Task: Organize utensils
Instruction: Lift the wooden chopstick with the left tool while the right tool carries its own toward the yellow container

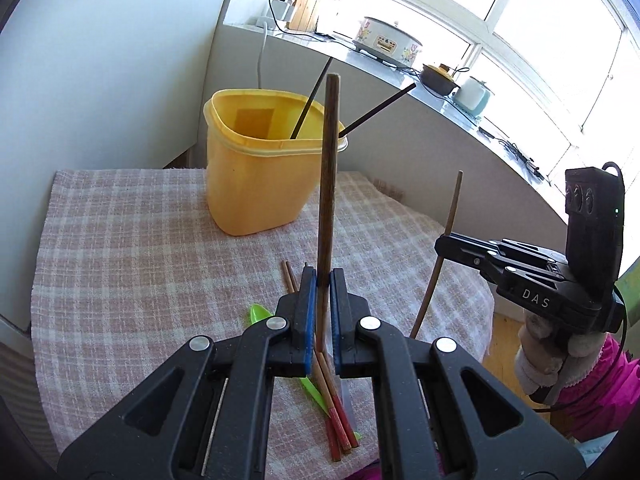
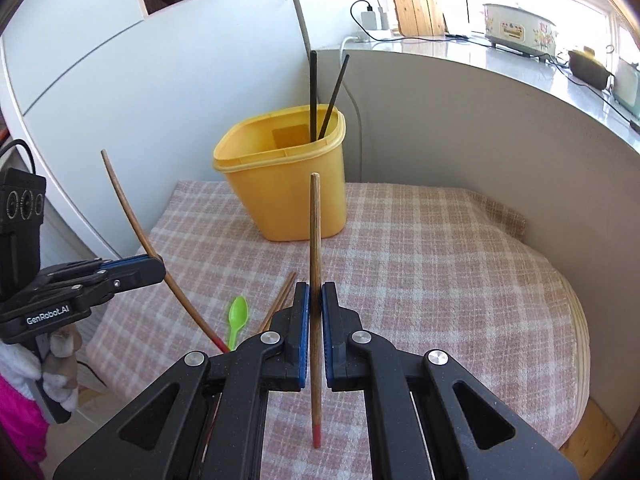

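A yellow plastic tub (image 1: 256,168) stands at the back of the checked cloth and holds two black chopsticks (image 1: 310,100); it also shows in the right wrist view (image 2: 288,184). My left gripper (image 1: 323,280) is shut on a brown wooden chopstick (image 1: 329,168), held upright above the cloth. My right gripper (image 2: 315,292) is shut on another brown chopstick (image 2: 315,240), also upright; it shows in the left wrist view (image 1: 444,240) at the right. Several red-tipped chopsticks (image 1: 332,392) and a green plastic spoon (image 2: 238,316) lie on the cloth beneath the grippers.
The pink checked cloth (image 2: 440,260) covers a small table set against a white wall and a curved grey counter (image 2: 480,120). Cookers and cables (image 1: 388,42) sit on the counter by the window. A person's gloved hand (image 1: 552,356) holds the right gripper.
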### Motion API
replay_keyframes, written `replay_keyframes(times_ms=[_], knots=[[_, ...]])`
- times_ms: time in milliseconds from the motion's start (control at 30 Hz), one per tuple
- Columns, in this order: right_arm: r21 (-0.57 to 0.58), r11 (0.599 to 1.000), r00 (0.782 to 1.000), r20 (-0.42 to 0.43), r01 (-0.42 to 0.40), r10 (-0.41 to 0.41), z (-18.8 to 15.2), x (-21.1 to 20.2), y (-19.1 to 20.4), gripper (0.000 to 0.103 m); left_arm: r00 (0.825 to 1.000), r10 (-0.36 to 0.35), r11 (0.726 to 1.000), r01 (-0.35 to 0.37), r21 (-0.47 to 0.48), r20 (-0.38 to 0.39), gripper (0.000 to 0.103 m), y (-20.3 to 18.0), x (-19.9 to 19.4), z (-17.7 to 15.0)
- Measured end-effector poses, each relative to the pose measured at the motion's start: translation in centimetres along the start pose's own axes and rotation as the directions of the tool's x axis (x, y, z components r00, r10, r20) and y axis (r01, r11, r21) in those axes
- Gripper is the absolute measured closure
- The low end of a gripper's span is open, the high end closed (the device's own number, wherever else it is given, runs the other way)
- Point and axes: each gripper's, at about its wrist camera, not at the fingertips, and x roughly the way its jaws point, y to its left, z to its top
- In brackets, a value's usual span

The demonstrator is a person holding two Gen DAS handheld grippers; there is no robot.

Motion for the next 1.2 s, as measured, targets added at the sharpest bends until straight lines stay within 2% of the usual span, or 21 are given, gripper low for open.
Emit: replay_keyframes(times_ms=[267,733,1200], knots=[[-0.075,0.997,0.992,0.123,0.030,-0.020,0.6,-2.1,1.7,0.099,0.998,0.003,1.000,-0.004,0.009,0.058,0.099,0.0,-1.3,1.4],[-0.082,0.997,0.973,0.229,0.000,0.019,4.5,-4.1,2.9,0.099,0.987,0.007,1.000,-0.007,0.000,0.159,0.099,1.0,-3.7,4.9],[-0.088,0.996,0.944,0.326,-0.021,0.049,9.5,-4.9,3.9,0.099,0.964,0.040,0.999,-0.036,-0.020,0.264,0.099,2.8,-6.2,9.6]])
